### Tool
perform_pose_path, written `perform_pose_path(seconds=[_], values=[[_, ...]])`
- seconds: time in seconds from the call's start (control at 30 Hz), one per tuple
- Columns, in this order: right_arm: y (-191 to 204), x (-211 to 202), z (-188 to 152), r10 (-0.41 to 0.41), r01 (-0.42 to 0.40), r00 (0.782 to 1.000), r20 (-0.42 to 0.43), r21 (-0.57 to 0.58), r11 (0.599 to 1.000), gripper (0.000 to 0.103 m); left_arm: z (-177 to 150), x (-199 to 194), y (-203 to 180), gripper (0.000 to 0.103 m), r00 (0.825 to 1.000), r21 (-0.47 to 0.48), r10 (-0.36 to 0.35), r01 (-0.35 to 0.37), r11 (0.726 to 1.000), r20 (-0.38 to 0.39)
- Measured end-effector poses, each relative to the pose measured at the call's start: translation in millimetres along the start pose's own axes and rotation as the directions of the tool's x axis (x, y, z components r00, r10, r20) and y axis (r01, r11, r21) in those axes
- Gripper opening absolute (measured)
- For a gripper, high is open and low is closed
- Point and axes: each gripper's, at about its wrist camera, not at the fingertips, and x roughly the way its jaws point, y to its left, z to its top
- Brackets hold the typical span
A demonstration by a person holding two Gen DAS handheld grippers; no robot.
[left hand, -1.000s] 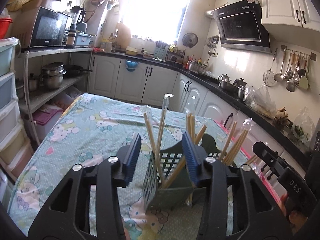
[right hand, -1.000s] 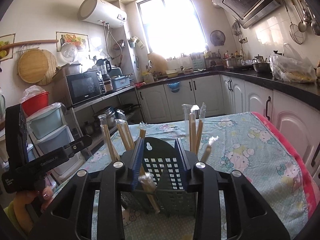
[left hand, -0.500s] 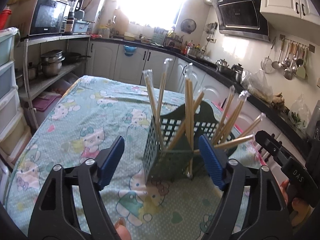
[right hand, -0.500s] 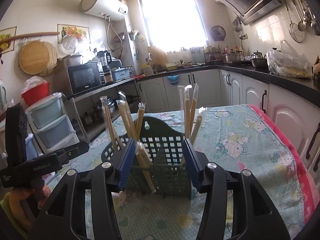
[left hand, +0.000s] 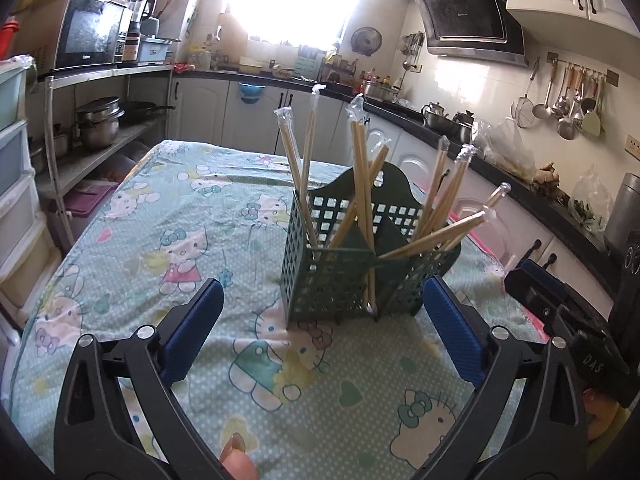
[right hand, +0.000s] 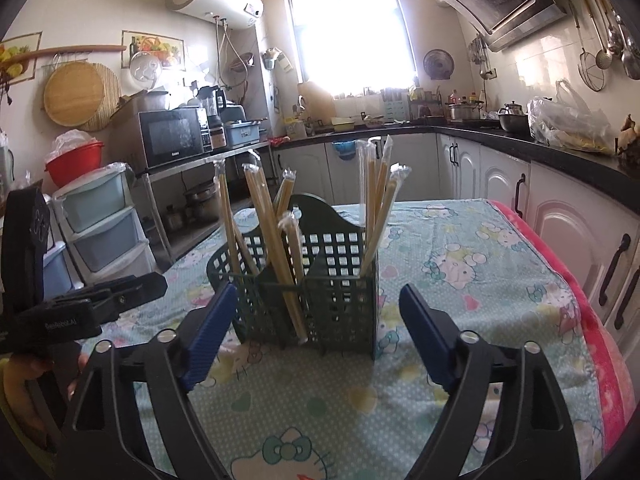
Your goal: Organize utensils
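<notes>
Left wrist: microwave (left hand: 90, 32) on the shelf, ladles (left hand: 568, 100) on the wall; left gripper (left hand: 320, 332) spread wide, empty; green basket (left hand: 344, 276) of wrapped chopsticks (left hand: 362, 184) upright on the tablecloth (left hand: 168, 216) | Right wrist: drawers (right hand: 104, 224) to the left; right gripper (right hand: 314, 332) released, basket between its fingers, untouched.

We hold our left gripper (left hand: 320, 328) level, jaws spread wide, gripping nothing. Our right gripper (right hand: 314, 334), at its 3 o'clock, gapes equally wide.
</notes>
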Motion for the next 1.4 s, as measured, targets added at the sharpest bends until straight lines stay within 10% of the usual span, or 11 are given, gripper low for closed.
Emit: perform_pose_path(seconds=[1.4], values=[[-4.9, -41.6, -63.8, -0.136, 0.139, 0.983, 0.122, -0.012, 0.990, 0.096, -64.2, -15.6, -28.7, 0.092, 0.986, 0.084, 0.023, -0.038, 0.996, 0.167]])
